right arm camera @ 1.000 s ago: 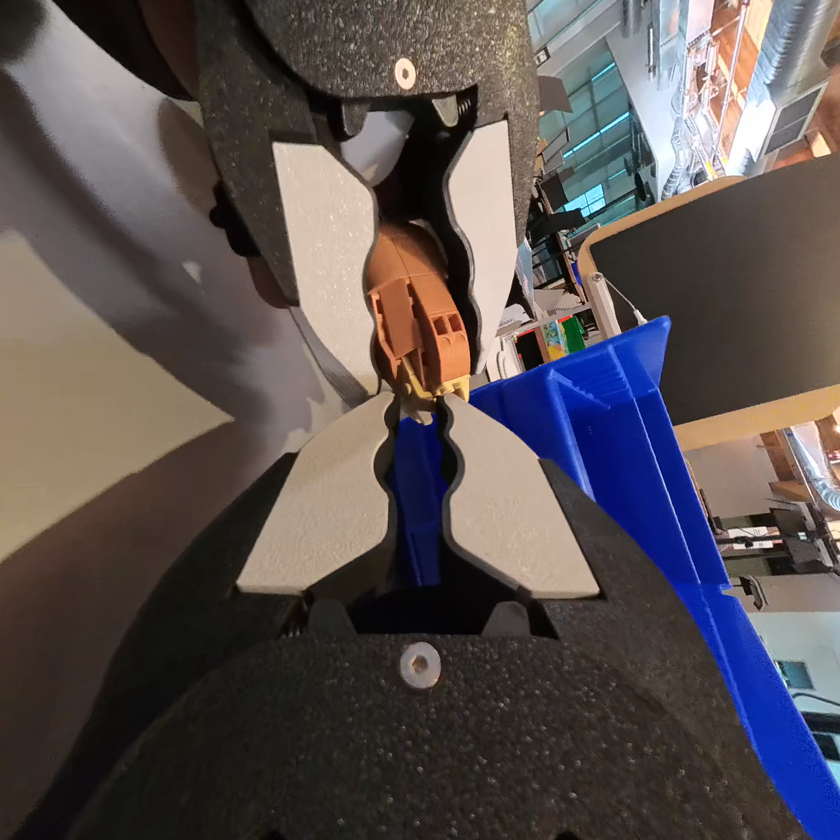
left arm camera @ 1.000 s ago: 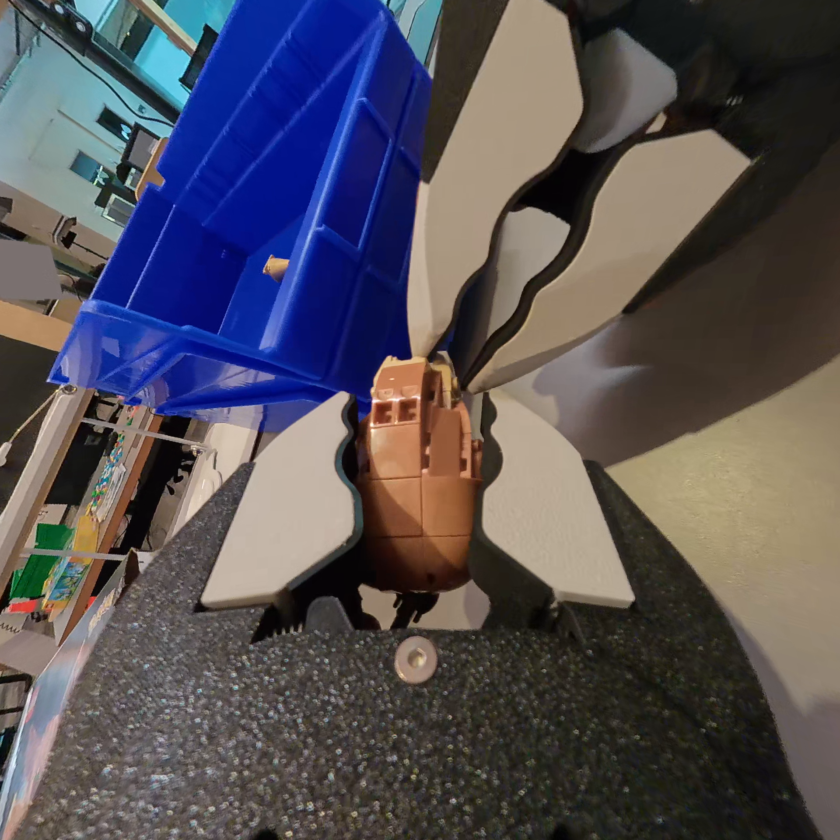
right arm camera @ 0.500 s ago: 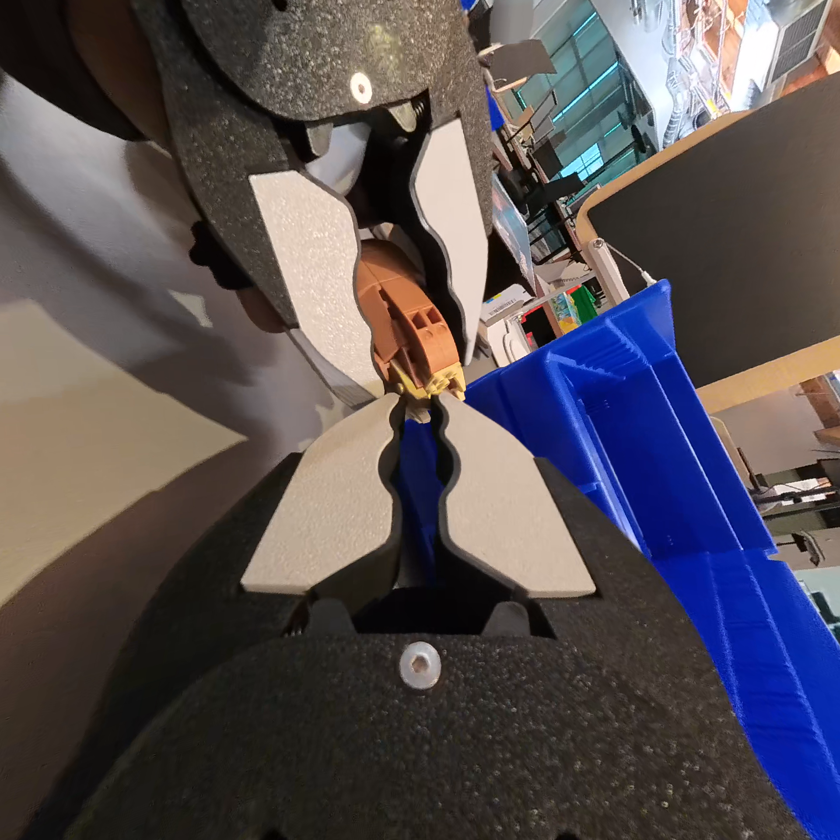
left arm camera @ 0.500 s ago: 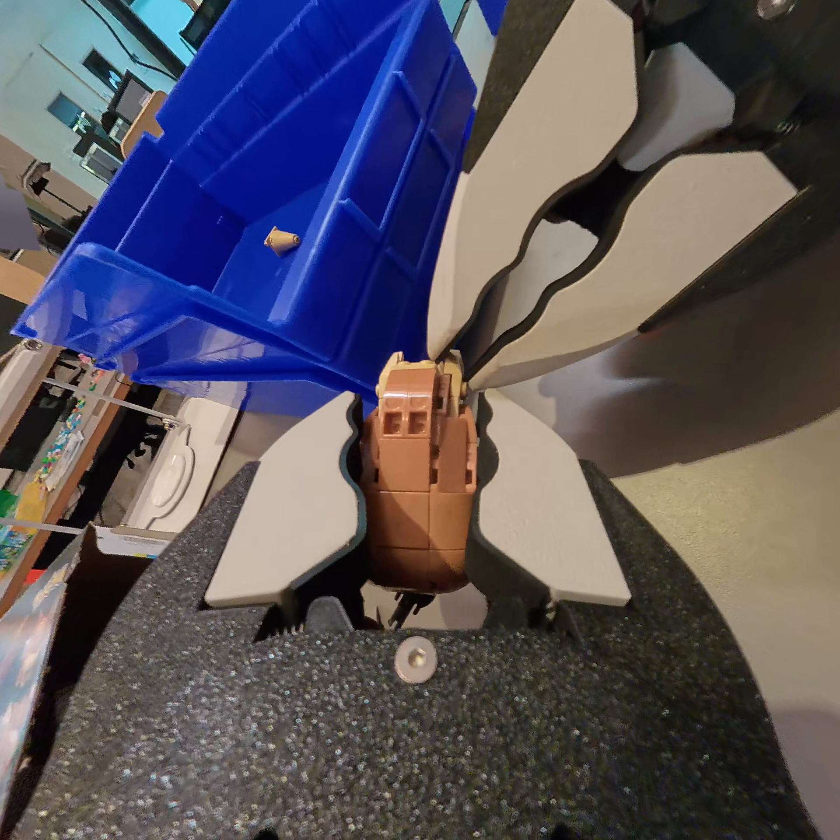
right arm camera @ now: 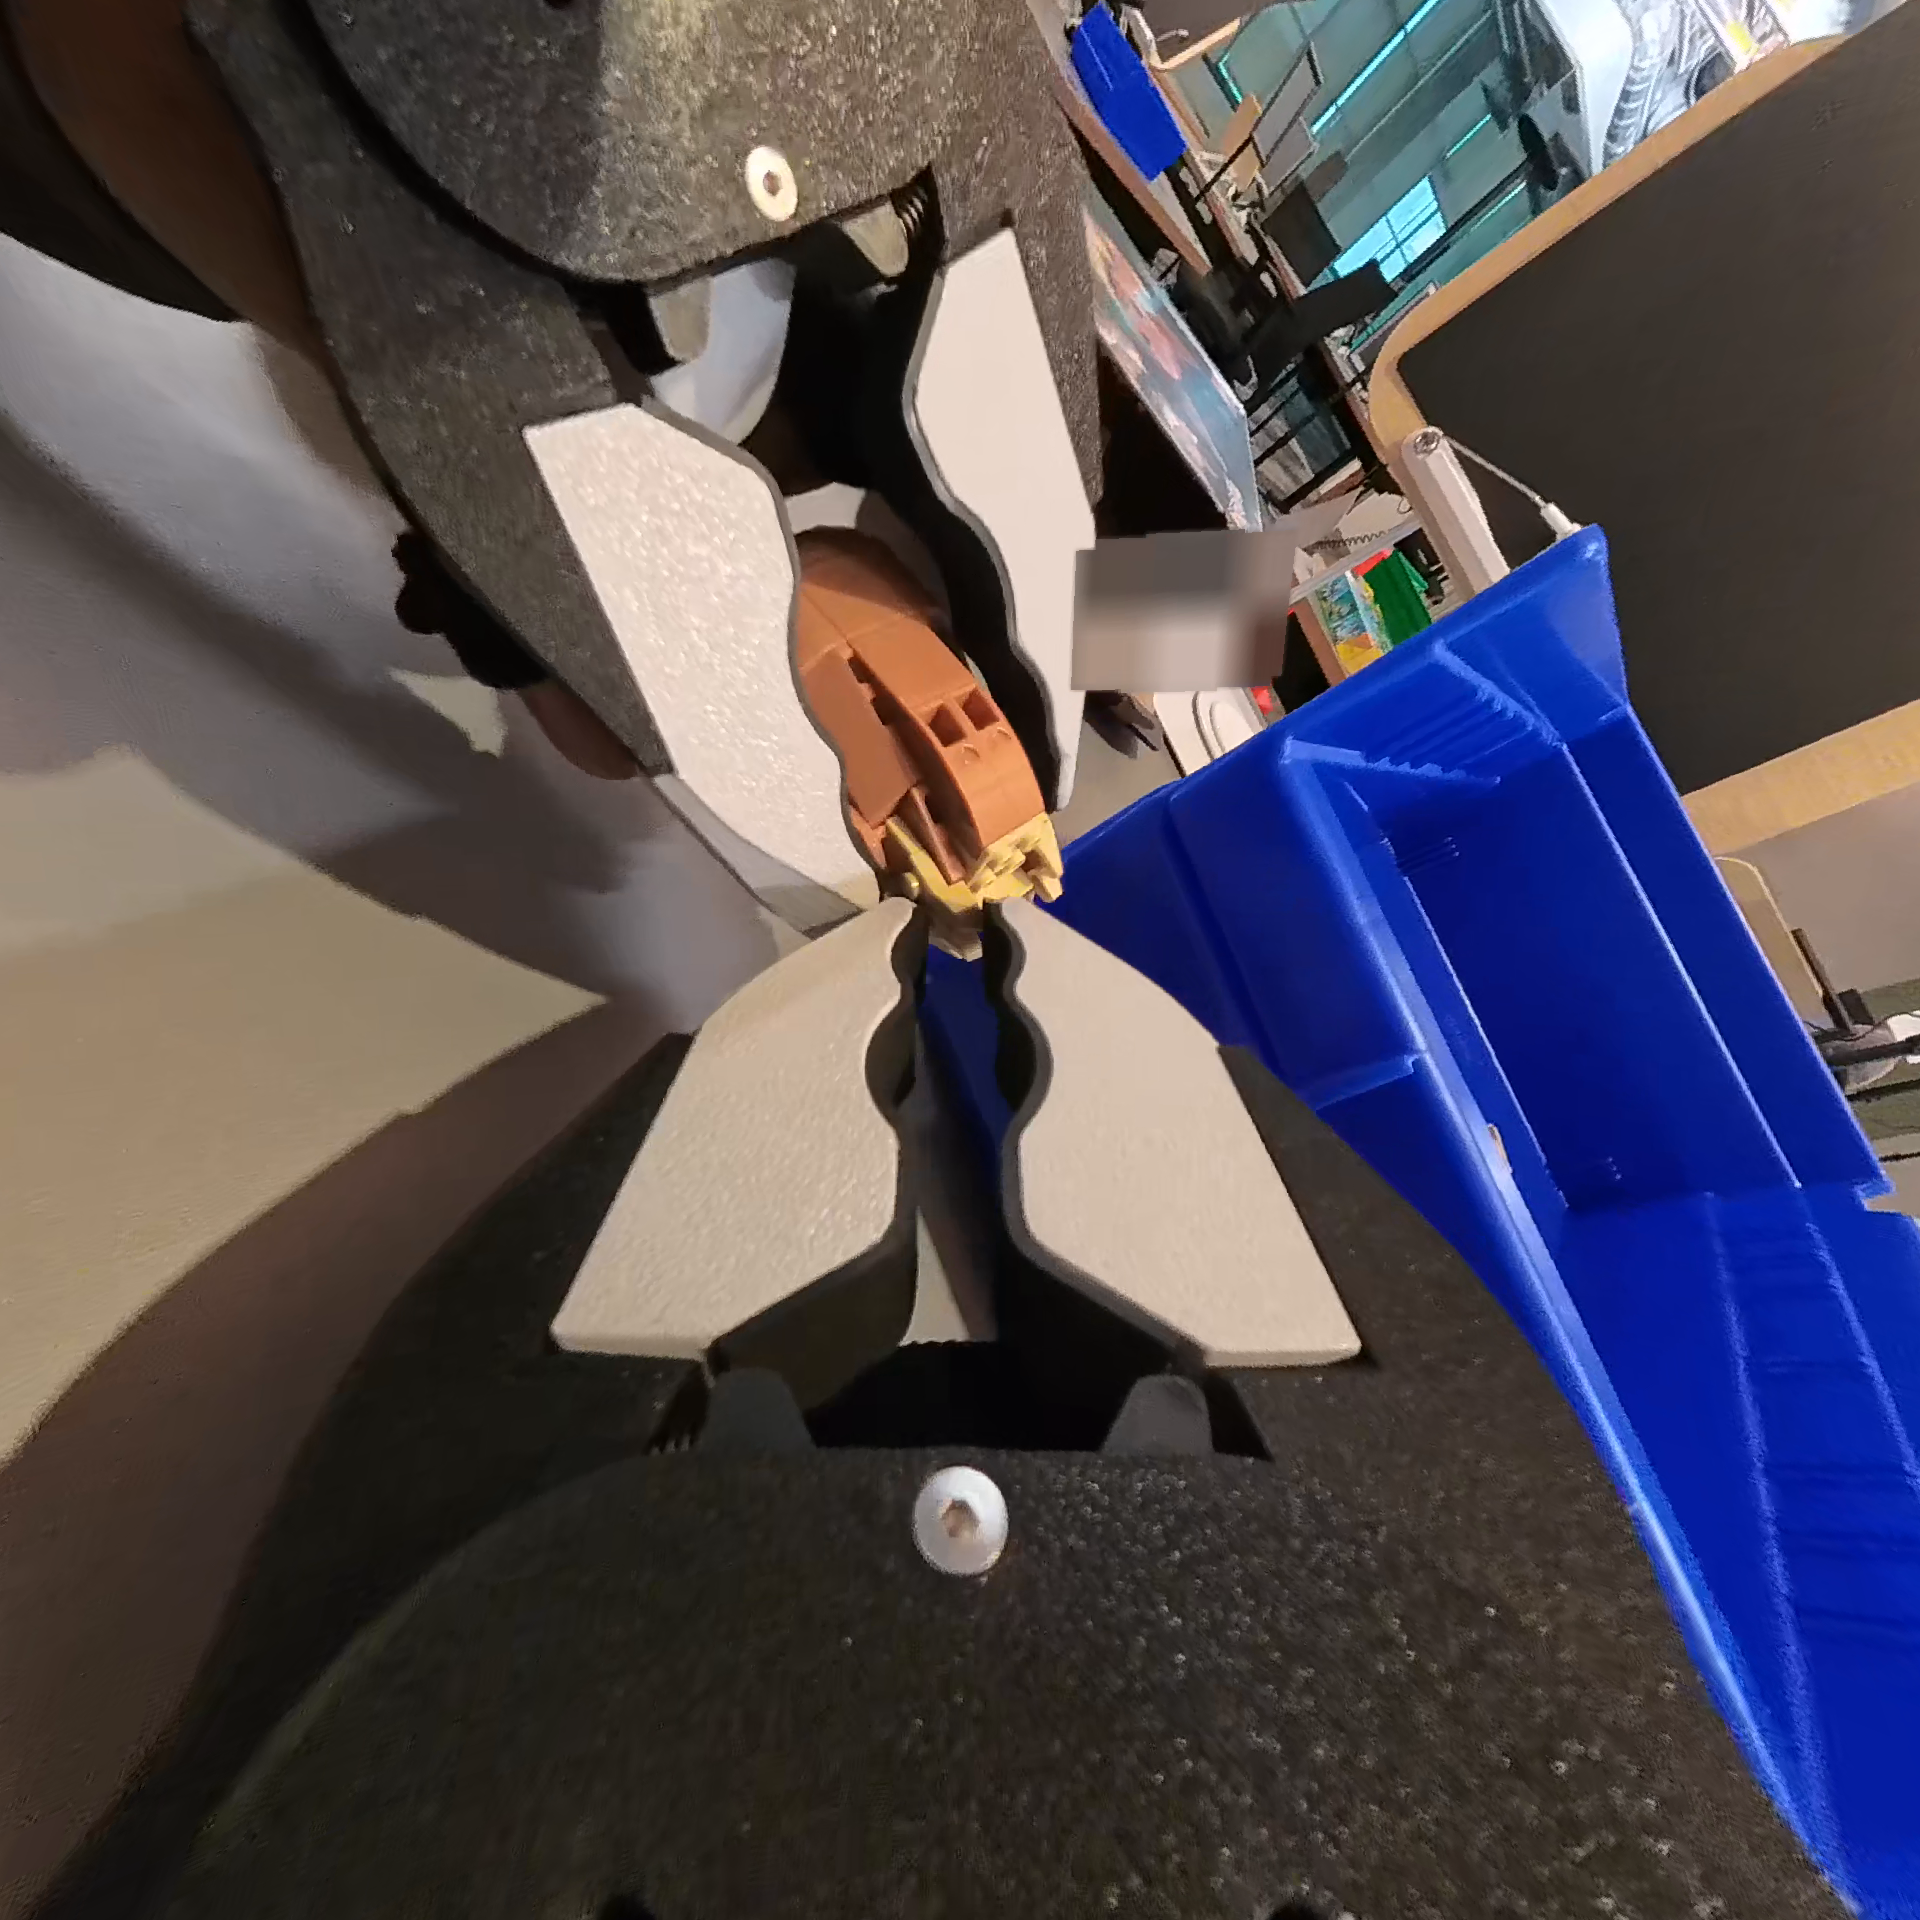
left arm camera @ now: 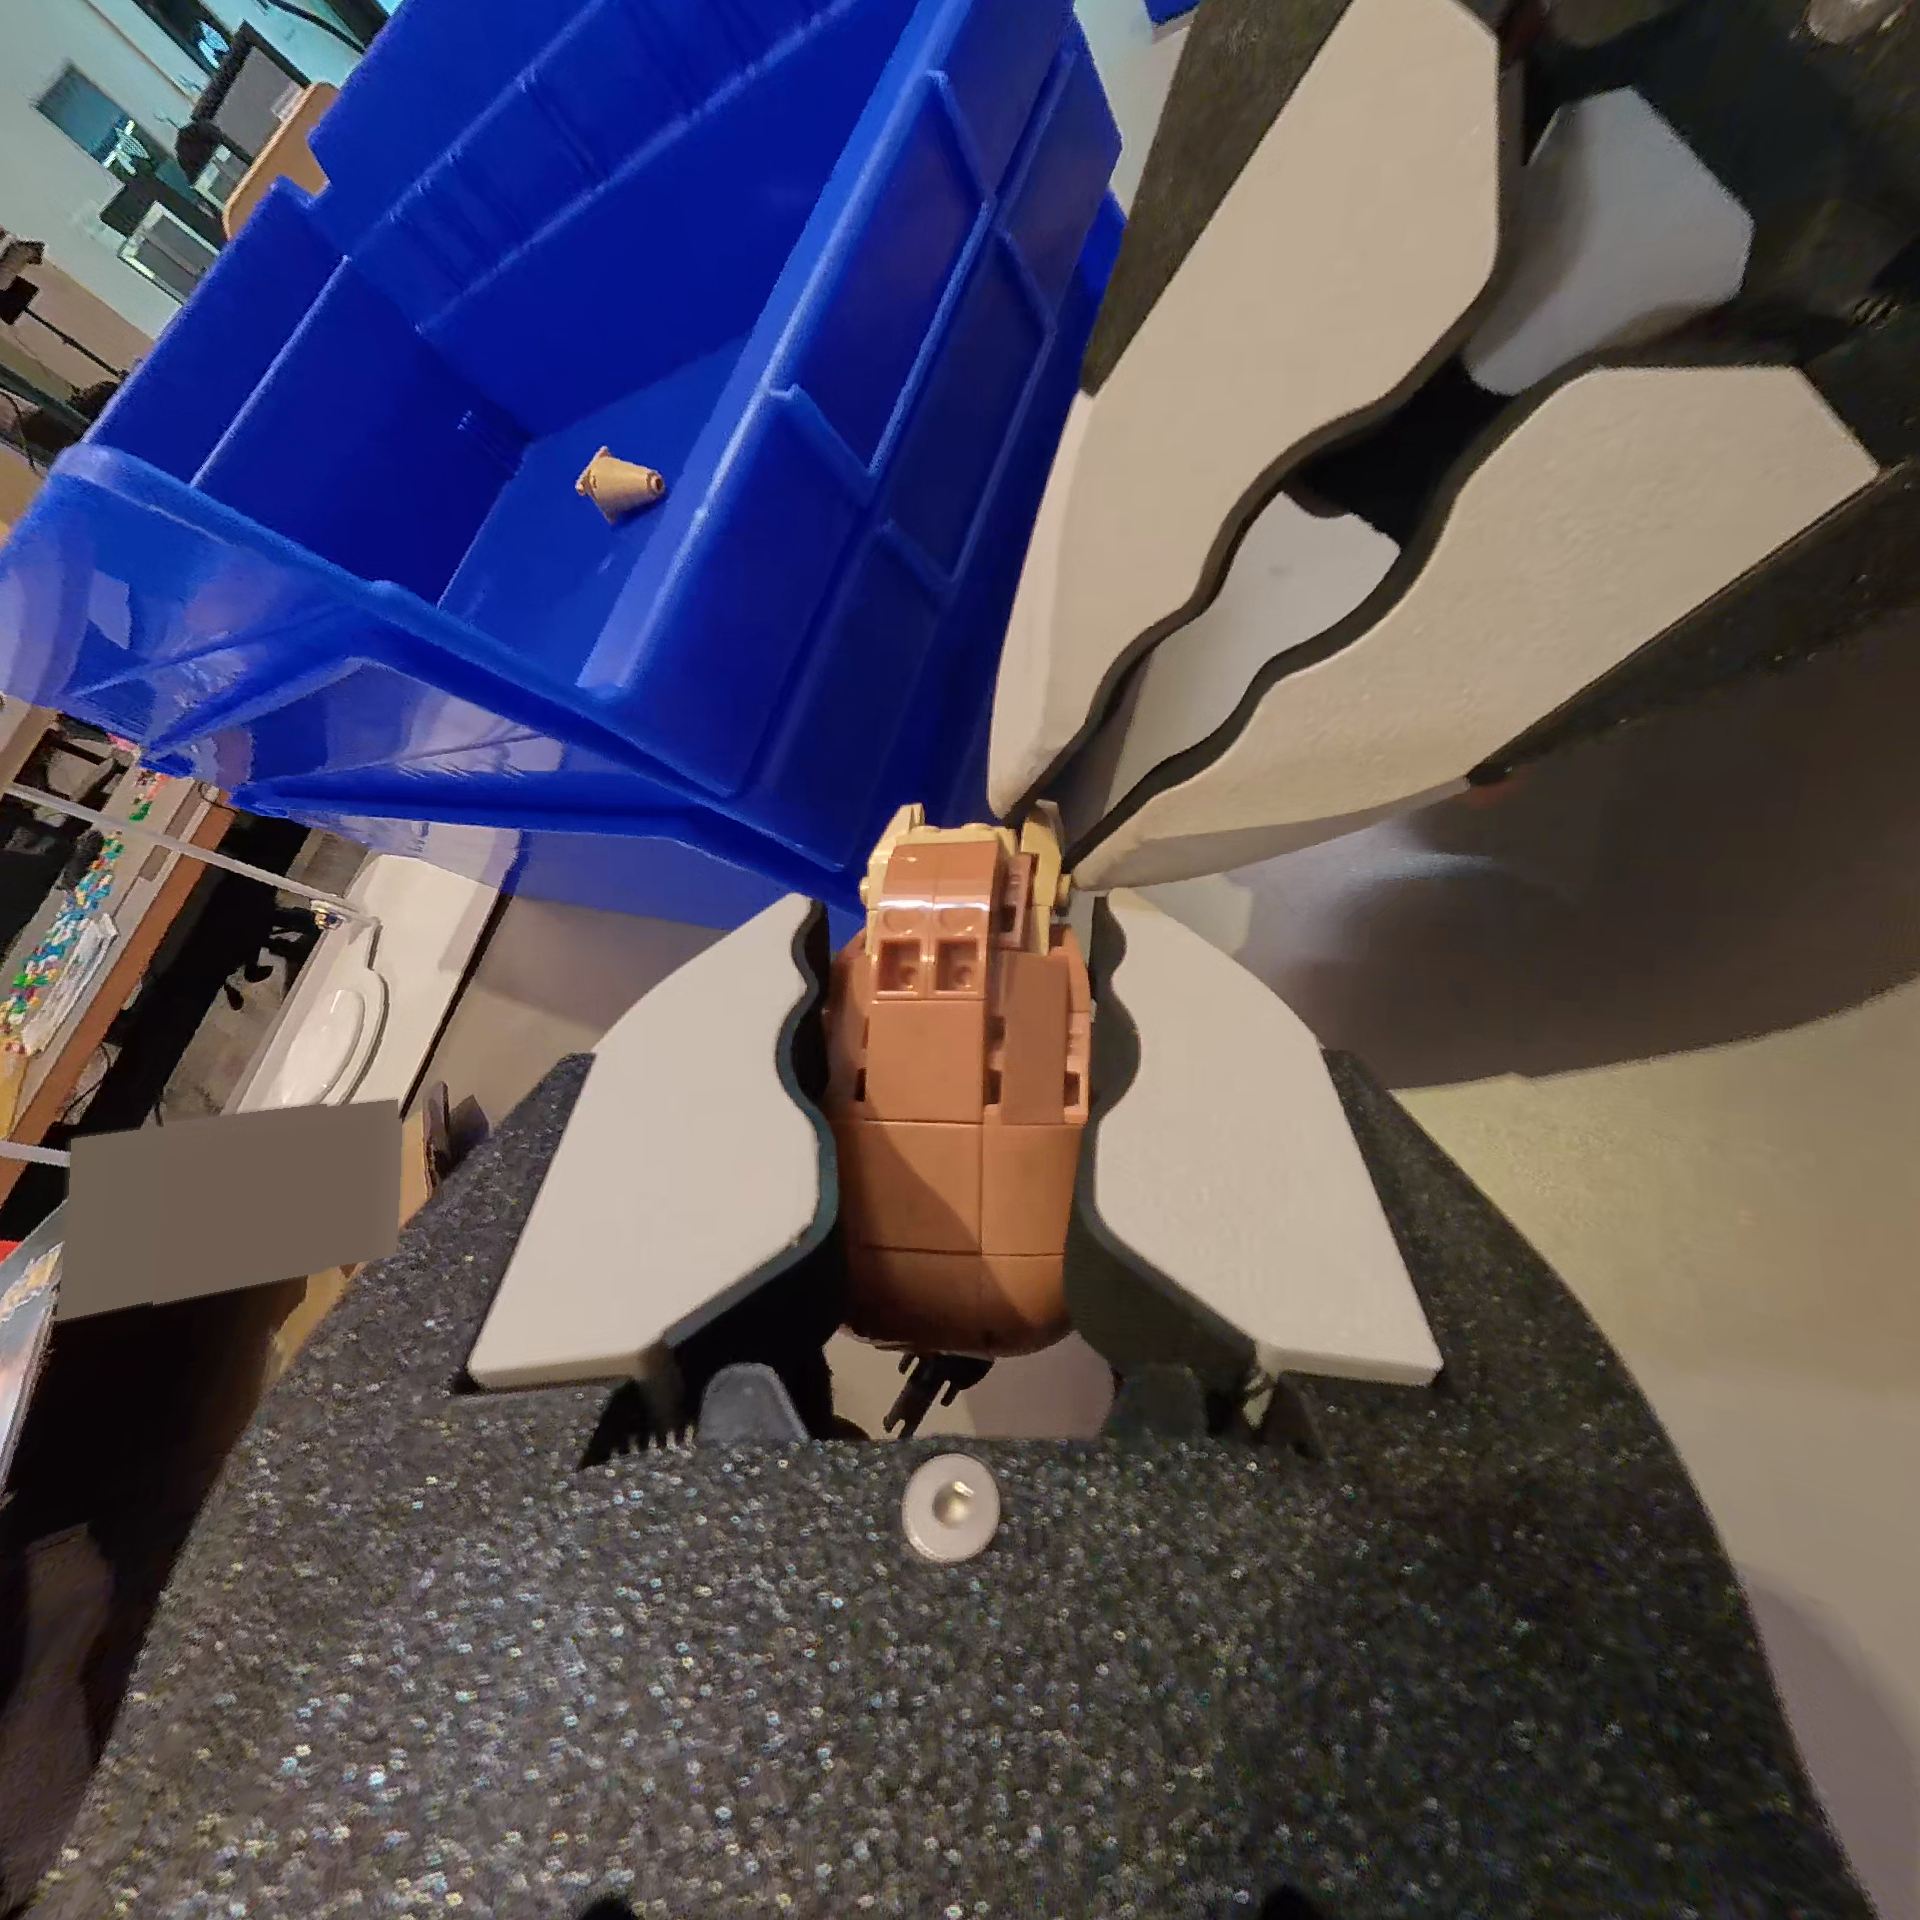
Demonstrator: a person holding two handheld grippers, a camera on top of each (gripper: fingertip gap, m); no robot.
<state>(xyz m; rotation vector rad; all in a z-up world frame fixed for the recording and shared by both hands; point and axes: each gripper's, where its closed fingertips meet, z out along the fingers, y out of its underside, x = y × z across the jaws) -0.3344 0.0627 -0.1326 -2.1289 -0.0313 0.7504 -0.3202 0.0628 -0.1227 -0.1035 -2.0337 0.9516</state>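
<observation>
My left gripper (left arm camera: 956, 925) is shut on a brown brick-built model (left arm camera: 961, 1122), rounded, with a tan part at its front end. My right gripper (right arm camera: 951, 920) faces it tip to tip and is shut on that tan part (right arm camera: 977, 883). In the left wrist view the right gripper (left arm camera: 1049, 831) comes in from the upper right and pinches the tan part (left arm camera: 1039, 842). In the right wrist view the left gripper (right arm camera: 977, 831) hangs from the top with the brown model (right arm camera: 914, 727) between its fingers. Both are held in the air beside a blue bin (left arm camera: 623, 416).
The blue bin (right arm camera: 1558, 987) has ribbed walls and holds a small tan cone piece (left arm camera: 618, 483). A pale tabletop (left arm camera: 1714, 1351) lies below. Shelves with colourful boxes (right arm camera: 1361, 613) and a black panel with a wooden edge (right arm camera: 1714, 364) stand behind. My two grippers' fingertips are within a few centimetres of each other.
Both grippers, still joined on the model, have tilted and shifted relative to the bin, so more of the bin's inside and the tan cone show. Both grips are unchanged.
</observation>
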